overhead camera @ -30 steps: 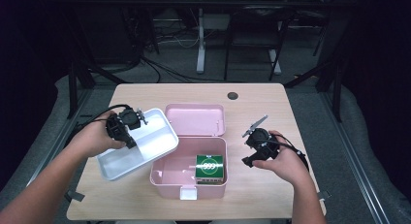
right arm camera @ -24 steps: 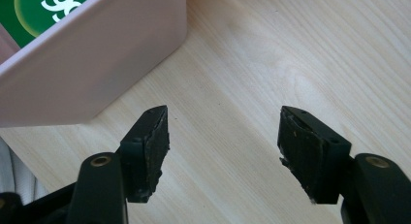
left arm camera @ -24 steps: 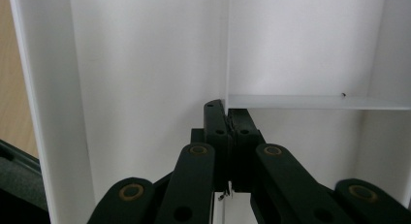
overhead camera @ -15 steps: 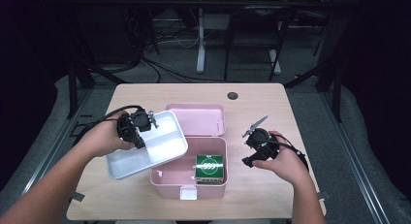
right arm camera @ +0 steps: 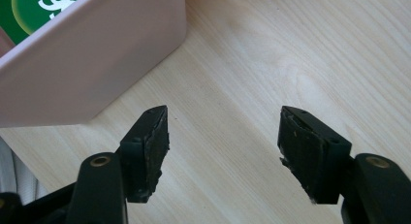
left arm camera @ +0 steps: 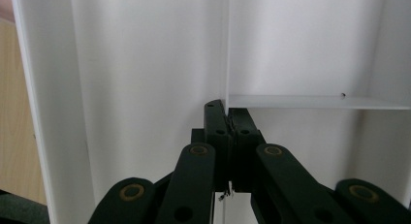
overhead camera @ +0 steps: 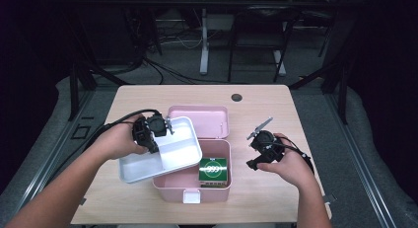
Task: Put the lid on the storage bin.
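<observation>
- A white divided tray is pictured held above the open pink storage box, overlapping the box's left half and tilted slightly; it appears to be an insert carried toward, or away from, the box, though which cannot be told.
- The tray is pinched at its inner partition wall by the left gripper, whose jaws are pressed together on the thin divider, a hold that seems chosen because the wall offers a narrow edge to clamp.
- The tray is seen as plain, glossy white plastic, split into compartments, all of them empty.
- A green packet with white lettering is shown lying in the right half of the box, left uncovered by the tray.
- The box's lid is laid back flat behind it on the counter.
- The right gripper is held just beside the box's right wall, its jaws spread with nothing between them, over bare wood; it is judged to be waiting clear of the tray's path.
</observation>
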### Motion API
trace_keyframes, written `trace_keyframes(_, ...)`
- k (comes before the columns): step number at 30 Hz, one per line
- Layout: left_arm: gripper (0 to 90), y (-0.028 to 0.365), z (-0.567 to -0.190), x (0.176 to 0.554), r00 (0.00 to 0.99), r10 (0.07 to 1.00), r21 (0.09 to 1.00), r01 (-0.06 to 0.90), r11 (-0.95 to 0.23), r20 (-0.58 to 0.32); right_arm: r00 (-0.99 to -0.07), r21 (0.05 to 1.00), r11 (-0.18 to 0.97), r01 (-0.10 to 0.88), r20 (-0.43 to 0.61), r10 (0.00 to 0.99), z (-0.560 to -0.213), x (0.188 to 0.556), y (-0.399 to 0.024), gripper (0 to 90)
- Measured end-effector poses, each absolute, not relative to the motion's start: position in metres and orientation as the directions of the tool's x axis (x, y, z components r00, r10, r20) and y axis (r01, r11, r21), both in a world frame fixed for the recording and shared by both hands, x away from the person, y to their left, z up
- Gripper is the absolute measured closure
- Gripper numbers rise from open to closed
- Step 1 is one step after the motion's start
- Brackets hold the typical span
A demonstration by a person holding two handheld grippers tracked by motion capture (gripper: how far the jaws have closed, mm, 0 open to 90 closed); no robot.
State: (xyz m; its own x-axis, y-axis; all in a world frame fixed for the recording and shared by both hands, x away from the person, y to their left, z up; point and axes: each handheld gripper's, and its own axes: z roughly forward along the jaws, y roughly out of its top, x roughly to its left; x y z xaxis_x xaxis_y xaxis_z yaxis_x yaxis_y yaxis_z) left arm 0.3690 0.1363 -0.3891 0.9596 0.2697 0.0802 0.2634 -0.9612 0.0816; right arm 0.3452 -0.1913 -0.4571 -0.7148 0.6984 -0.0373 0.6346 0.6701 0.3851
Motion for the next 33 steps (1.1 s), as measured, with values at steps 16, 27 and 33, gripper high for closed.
trace_keyframes(16, 89.2, 0.1, -0.4, 0.363, 0.984, 0.16, 0.087, 0.153, -0.984, 0.078, -0.715, 0.384, 0.671, 0.634, -0.039, 0.698, -0.458, 0.346, -0.191, 35.3)
trace_keyframes(27, 89.2, 0.074, -0.405, 0.356, 0.995, 0.067, 0.115, 0.058, -0.992, 0.077, -0.718, 0.379, 0.674, 0.634, -0.037, 0.695, -0.459, 0.347, -0.191, 35.4)
trace_keyframes(33, 89.2, 0.068, -0.41, 0.354, 0.997, 0.036, 0.121, 0.028, -0.992, 0.069, -0.718, 0.38, 0.675, 0.633, -0.038, 0.695, -0.459, 0.347, -0.191, 35.4)
